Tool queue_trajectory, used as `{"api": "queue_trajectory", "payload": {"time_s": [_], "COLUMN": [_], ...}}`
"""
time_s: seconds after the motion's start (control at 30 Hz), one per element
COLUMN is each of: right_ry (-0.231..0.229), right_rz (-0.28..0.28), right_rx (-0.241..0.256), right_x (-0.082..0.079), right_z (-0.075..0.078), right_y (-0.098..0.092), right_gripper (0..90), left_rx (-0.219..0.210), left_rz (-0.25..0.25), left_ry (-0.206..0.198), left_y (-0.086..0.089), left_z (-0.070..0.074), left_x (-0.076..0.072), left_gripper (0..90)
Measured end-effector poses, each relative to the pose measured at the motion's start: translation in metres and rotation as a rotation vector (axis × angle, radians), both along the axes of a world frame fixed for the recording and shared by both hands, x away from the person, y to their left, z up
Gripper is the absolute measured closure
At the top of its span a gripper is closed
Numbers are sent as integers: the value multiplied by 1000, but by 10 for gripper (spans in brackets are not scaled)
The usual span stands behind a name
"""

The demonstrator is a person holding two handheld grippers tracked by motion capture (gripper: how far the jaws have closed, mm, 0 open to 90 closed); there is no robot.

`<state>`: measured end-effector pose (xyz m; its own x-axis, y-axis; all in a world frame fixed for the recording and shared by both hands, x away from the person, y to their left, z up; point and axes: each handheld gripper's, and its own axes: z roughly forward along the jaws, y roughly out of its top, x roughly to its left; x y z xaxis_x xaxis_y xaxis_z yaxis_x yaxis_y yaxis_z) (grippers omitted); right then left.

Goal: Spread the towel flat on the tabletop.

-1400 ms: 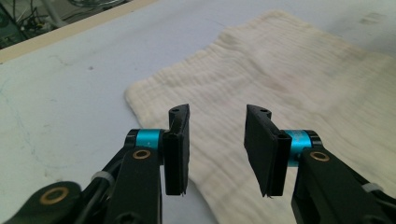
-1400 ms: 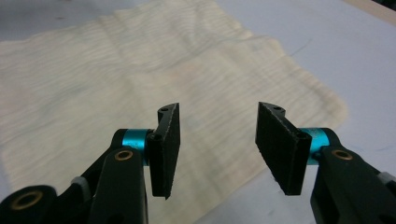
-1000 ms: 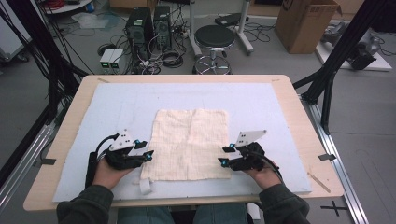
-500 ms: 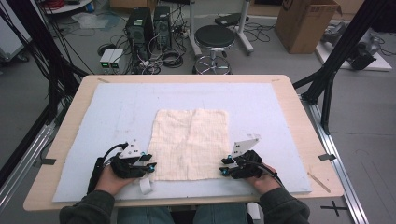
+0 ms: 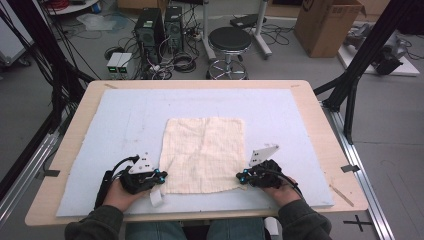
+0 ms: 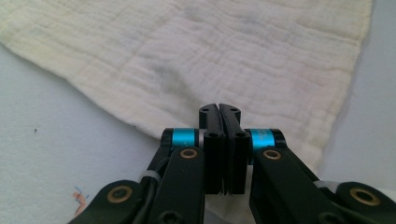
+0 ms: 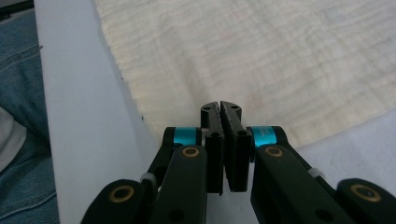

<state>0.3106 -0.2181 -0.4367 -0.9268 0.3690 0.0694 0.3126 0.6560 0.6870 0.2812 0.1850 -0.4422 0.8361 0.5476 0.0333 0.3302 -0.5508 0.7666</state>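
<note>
A cream square cloth (image 5: pixel 205 150) lies flat on the pale blue mat (image 5: pixel 125 115). My left gripper (image 5: pixel 162 176) rests at the cloth's near left corner and my right gripper (image 5: pixel 240 176) at its near right corner, each held in a hand. In the left gripper view the jaws of my left gripper (image 6: pixel 219 109) are shut together, low over the cloth (image 6: pixel 210 56) near its corner. In the right gripper view my right gripper (image 7: pixel 221 106) is likewise shut, its tips over the cloth's (image 7: pixel 280 56) edge. I see no fabric pinched between either pair.
The mat covers a wooden table (image 5: pixel 320 125) and leaves a bare rim all round. A small white tag (image 5: pixel 156 198) lies by the left hand. The mat's near edge and the person's jeans (image 7: pixel 18 93) are close behind the right gripper. A stool (image 5: pixel 229 40) stands beyond the table.
Both grippers have slid toward the person along the cloth's sides, down to its near corners. The cloth has not moved.
</note>
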Motion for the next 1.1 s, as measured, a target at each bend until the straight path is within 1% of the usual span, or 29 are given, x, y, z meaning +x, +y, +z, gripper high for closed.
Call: {"api": "queue_trajectory", "payload": {"time_s": [0.23,0.27,0.33,0.4,0.5,0.57,0.6,0.63,0.67,0.8,0.9,0.93,0.97,1.0,1.03,1.1], "right_ry": [-4,0,4,-6,-10,-4,-8,-2,-9,-7,-5,-5,4,9,15,9], "right_rz": [14,16,15,14,13,13,12,13,13,15,15,16,14,10,10,3], "right_rx": [1,0,7,7,17,19,18,19,19,25,29,36,42,53,68,99], "right_x": [-9,-9,-11,-13,-14,-16,-16,-17,-18,-21,-24,-24,-25,-25,-25,-26], "right_z": [2,2,3,4,5,6,5,6,6,7,7,7,7,7,7,9], "right_y": [-2,-2,-3,-4,-6,-8,-9,-9,-10,-12,-12,-13,-13,-14,-15,-16], "right_gripper": [883,882,882,883,883,882,883,883,883,882,881,874,834,809,798,750], "left_rx": [6,16,11,7,7,8,2,6,3,5,6,1,-3,-3,-10,-25], "left_rz": [-15,-17,-19,-20,-25,-31,-29,-31,-30,-29,-28,-26,-21,-16,-14,0], "left_ry": [-9,-9,-11,-11,-11,-13,-13,-16,-18,-28,-24,-25,-24,-21,-22,-23], "left_y": [2,3,2,2,1,1,0,0,-1,-1,0,0,0,1,2,4], "left_z": [2,3,3,3,4,5,5,5,5,7,7,6,6,7,8,9], "left_x": [-9,-10,-11,-13,-14,-16,-17,-18,-19,-22,-23,-23,-23,-24,-24,-24], "left_gripper": [879,879,879,879,879,879,879,879,878,878,876,868,843,811,797,754]}}
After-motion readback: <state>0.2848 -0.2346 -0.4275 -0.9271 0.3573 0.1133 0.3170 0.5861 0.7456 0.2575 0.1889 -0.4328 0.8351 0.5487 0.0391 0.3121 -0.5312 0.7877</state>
